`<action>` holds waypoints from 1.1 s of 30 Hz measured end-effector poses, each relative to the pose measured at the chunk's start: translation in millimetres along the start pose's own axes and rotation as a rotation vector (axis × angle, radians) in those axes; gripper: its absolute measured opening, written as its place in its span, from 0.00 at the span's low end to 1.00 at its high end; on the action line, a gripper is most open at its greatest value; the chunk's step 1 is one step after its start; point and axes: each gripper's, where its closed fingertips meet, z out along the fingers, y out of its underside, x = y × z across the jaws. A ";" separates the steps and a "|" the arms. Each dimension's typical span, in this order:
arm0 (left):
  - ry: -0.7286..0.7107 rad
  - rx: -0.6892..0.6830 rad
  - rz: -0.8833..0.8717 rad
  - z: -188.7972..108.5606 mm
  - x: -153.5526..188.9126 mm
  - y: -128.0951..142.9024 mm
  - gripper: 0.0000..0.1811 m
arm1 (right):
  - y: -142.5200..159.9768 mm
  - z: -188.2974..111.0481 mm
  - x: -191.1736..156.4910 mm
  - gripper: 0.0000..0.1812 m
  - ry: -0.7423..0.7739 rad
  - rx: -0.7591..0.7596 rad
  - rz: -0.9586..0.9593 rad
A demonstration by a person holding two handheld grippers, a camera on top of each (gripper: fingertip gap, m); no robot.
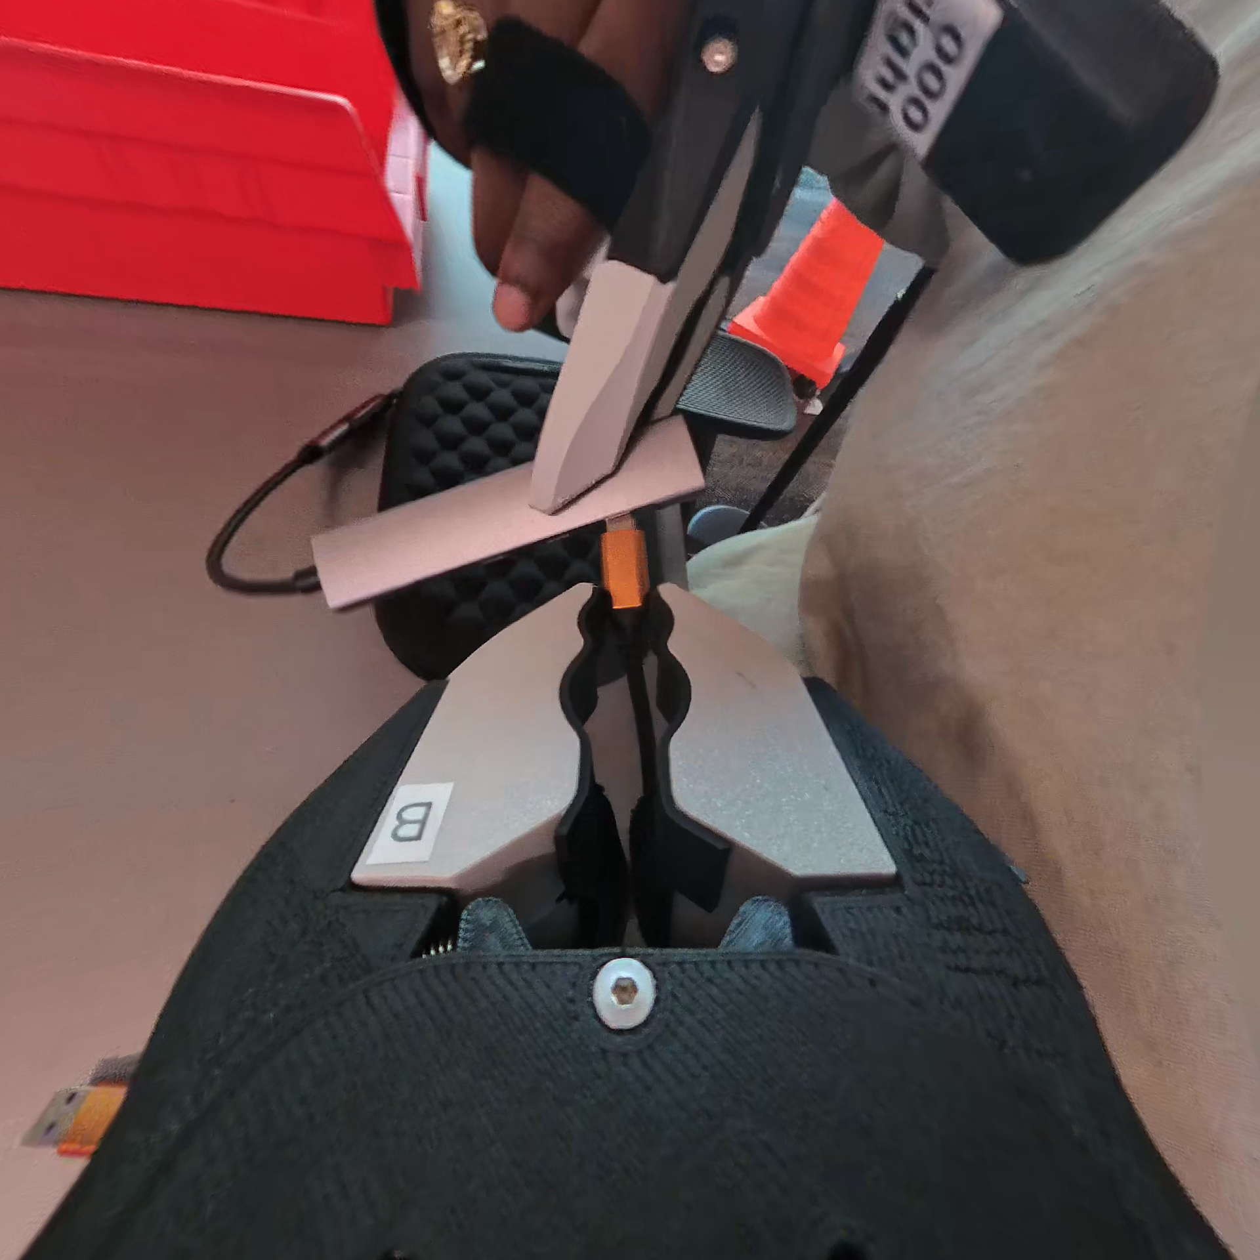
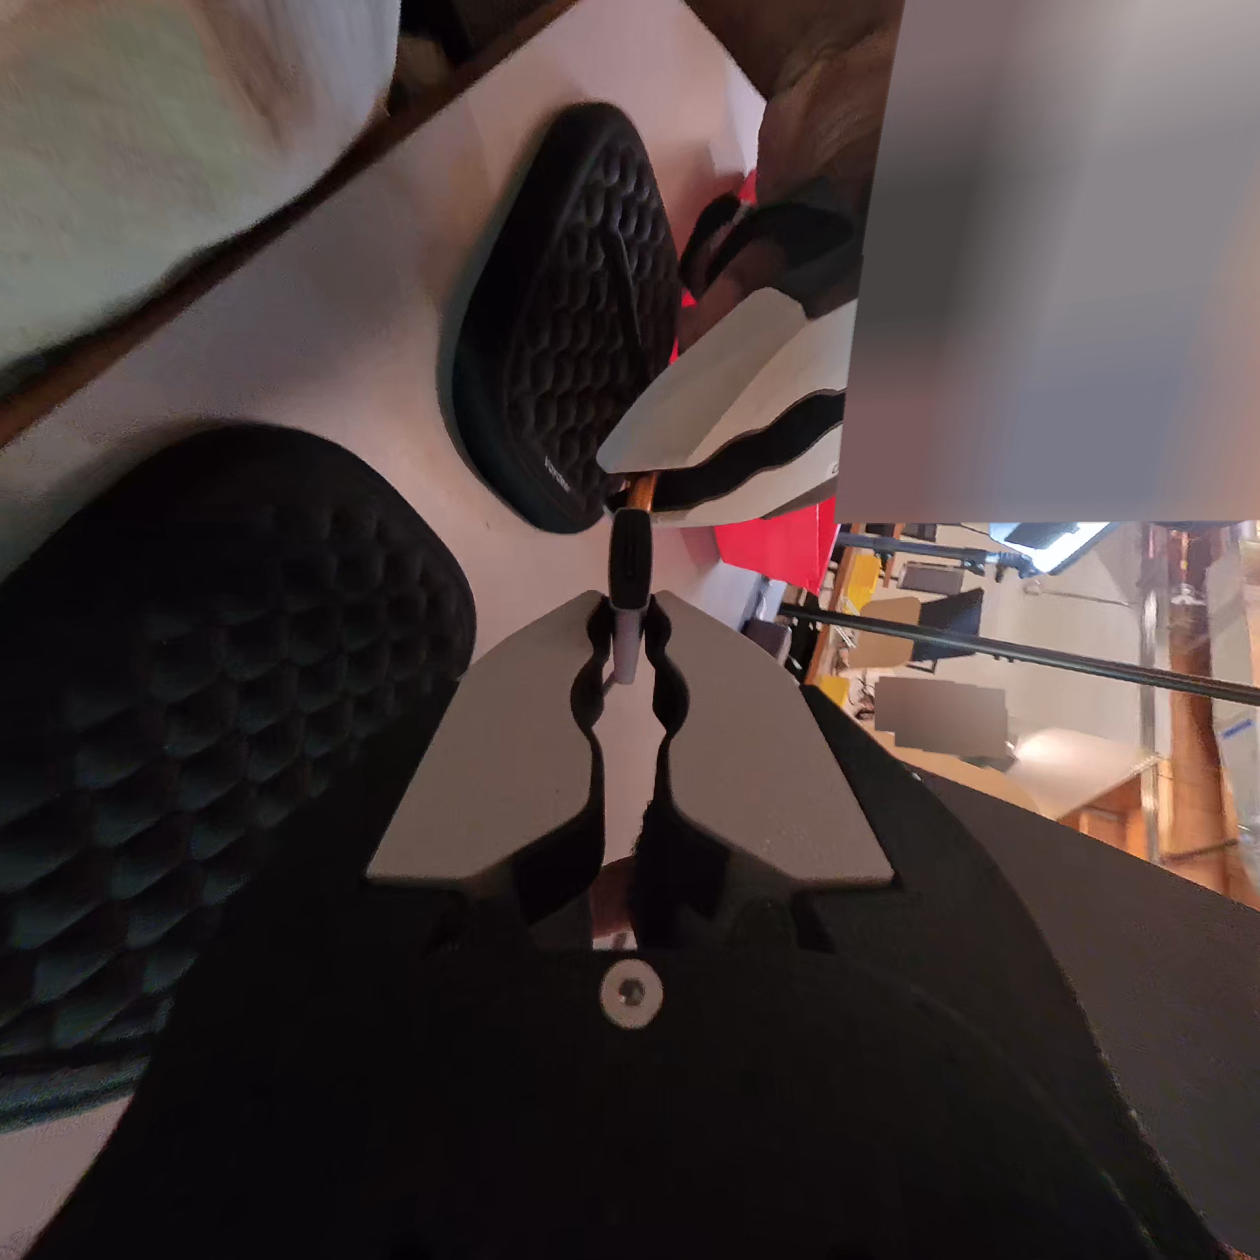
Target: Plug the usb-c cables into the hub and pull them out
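Two grippers meet at the hub (image 1: 504, 525), a flat grey bar held tilted in the air above a black quilted pouch (image 1: 470, 436). In the left wrist view the left gripper (image 1: 626, 600) has its jaws drawn narrow on the orange plug (image 1: 624, 569) of a usb-c cable (image 1: 644, 702), whose black cord runs back between the fingers. The plug's metal tip meets the hub's lower edge at a port; how deep it sits cannot be told. The right gripper (image 1: 556, 504) comes down from above, and its grey fingers pinch the hub across its flat faces. A hand (image 1: 538, 204) with a black strap and a ring holds that gripper. The hub's own short black lead (image 1: 259, 518) loops off to the left over the pale table (image 1: 136, 613).

In the right wrist view the right gripper (image 2: 628, 603) clamps the hub (image 2: 628, 566) edge-on, and the left gripper (image 2: 624, 494) shows beyond with the orange plug (image 2: 642, 489) at its tips. A second quilted pouch (image 2: 204, 648) lies nearer the camera. Red bins (image 1: 177, 177) stand at the back left, an orange cone (image 1: 811, 286) behind the grippers, and a beige cloth (image 1: 1023, 613) fills the right side. A loose orange connector (image 1: 82, 1118) lies at the lower left.
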 end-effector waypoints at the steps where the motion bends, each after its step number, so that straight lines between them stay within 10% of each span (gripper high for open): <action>1: -0.010 0.008 -0.023 0.4 -3.4 0.5 0.06 | 2.7 1.1 -0.2 0.05 0.005 -0.028 -0.019; 27: -0.255 -0.039 -0.191 8.4 -63.5 13.4 0.05 | 57.2 40.3 -7.2 0.04 0.112 -0.517 0.028; 33: -0.350 0.367 -0.034 -49.8 -63.1 -26.4 0.31 | 56.3 22.1 30.4 0.05 0.366 -0.420 0.048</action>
